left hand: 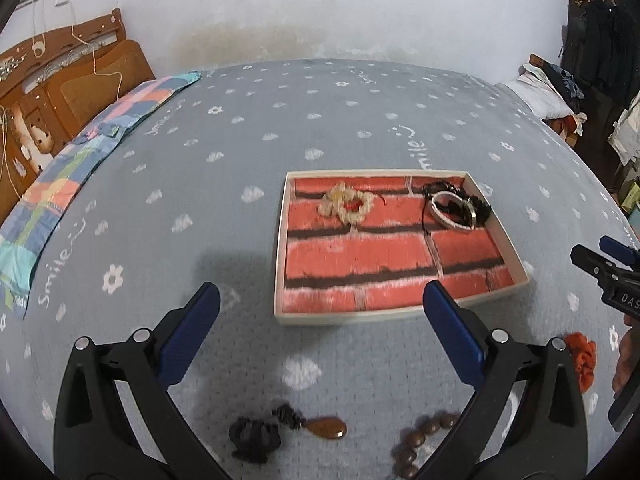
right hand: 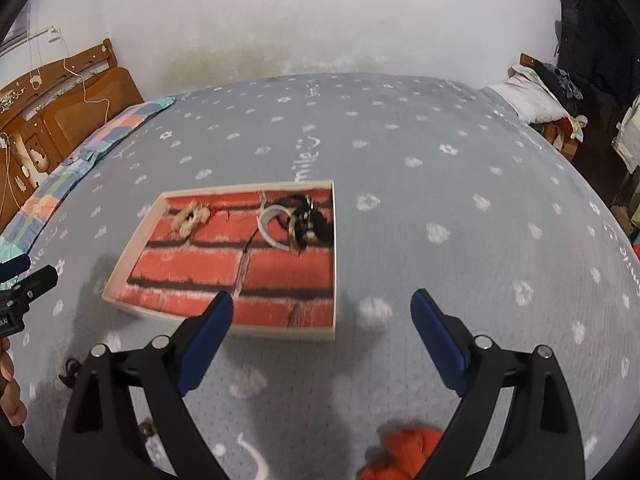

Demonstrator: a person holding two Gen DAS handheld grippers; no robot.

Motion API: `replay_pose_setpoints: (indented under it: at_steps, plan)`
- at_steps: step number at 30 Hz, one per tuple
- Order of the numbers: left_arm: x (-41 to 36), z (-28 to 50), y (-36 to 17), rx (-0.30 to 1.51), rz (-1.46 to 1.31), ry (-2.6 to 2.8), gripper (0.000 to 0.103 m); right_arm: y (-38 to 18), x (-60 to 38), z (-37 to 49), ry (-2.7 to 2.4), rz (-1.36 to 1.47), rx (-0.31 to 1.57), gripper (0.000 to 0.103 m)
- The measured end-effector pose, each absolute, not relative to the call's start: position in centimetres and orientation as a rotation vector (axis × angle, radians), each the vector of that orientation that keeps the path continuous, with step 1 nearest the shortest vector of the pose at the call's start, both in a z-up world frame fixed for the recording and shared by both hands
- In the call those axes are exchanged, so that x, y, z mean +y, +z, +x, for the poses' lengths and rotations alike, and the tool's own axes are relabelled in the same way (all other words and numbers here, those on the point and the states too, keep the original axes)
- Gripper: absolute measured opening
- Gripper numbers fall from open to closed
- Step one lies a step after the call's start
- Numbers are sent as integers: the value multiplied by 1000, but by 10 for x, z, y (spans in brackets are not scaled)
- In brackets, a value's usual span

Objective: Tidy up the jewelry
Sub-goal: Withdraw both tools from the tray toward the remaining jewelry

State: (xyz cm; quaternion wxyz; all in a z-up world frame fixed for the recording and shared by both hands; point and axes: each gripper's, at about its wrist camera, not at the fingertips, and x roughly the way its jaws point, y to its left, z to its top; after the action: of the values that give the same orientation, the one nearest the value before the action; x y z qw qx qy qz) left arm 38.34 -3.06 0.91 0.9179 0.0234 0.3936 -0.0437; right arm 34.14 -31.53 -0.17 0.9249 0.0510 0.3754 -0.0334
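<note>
A shallow tray (left hand: 281, 240) with a red brick-pattern lining lies on the bed; it also shows in the right wrist view (right hand: 335, 264). In it lie a cream bead bracelet (left hand: 346, 204), a silver bangle (left hand: 452, 210) and black cords (left hand: 476, 200). My left gripper (left hand: 320, 296) is open and empty, above the bed before the tray. Below it lie a black hair clip (left hand: 254, 438), a brown pendant (left hand: 328, 426) and a brown bead bracelet (left hand: 424, 440). My right gripper (right hand: 322, 304) is open and empty, over an orange scrunchie (right hand: 404, 452).
The grey flowered bedspread (left hand: 280, 120) covers the bed. A patchwork cloth (left hand: 80, 160) lies at the left by the wooden headboard (left hand: 60, 80). A pillow (left hand: 540, 96) and clutter sit at the far right.
</note>
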Motion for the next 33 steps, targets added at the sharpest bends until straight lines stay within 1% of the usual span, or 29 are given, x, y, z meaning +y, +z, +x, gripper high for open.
replay_pose_setpoints:
  at_steps: [19, 27, 33]
  plan:
    - [26, 315, 4, 771, 13, -31, 98, -10, -297, 271, -97, 92, 757, 88]
    - [48, 297, -20, 775, 6, -5, 98, -25, -278, 251, -112, 75, 763, 88]
    - [49, 290, -45, 778, 26, 0, 98, -51, -255, 249, -113, 84, 798, 88]
